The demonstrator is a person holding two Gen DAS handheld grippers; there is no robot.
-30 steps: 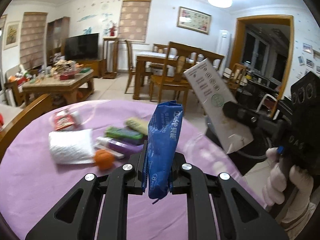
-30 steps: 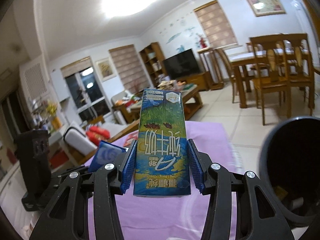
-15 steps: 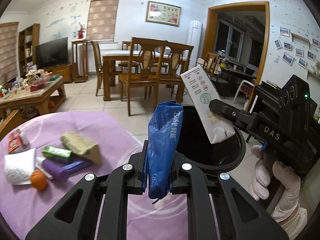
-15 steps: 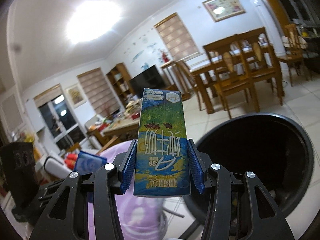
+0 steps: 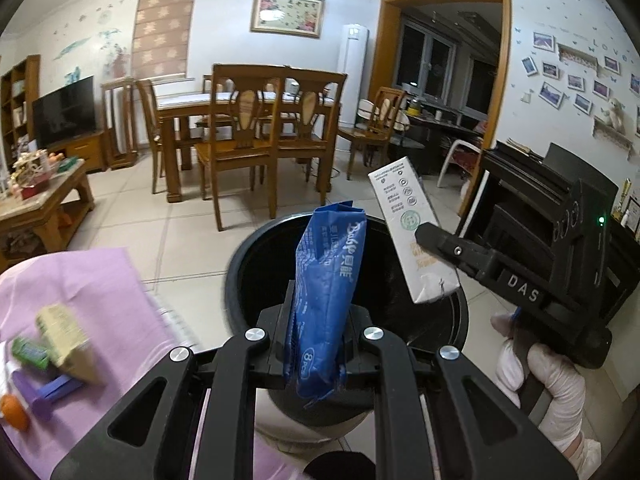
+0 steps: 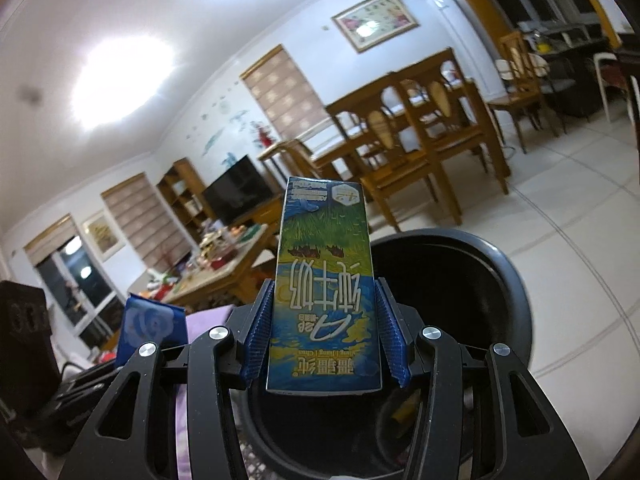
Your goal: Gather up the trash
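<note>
Left of the left gripper [image 5: 316, 344], crumpled wrappers [image 5: 64, 340] lie on a soft purple tablecloth [image 5: 80, 280]. Its black jaws pinch a crinkly blue plastic pouch [image 5: 328, 292] upright, directly before the round black bin [image 5: 248, 264]. To its right, the right gripper [image 6: 325, 334] clamps a glossy rectangular milk carton [image 6: 325, 292] between ribbed blue pads, above the bin's rim.

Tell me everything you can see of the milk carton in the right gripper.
The milk carton is a tall, slim rectangular box, apparently coated card, printed with green grass over blue and yellow and large white characters that read upside down. One narrow side is white with small print and recycling symbols. It looks intact, undented. The right gripper clamps its lower part between blue ribbed pads, holding it above the black bin.
</note>
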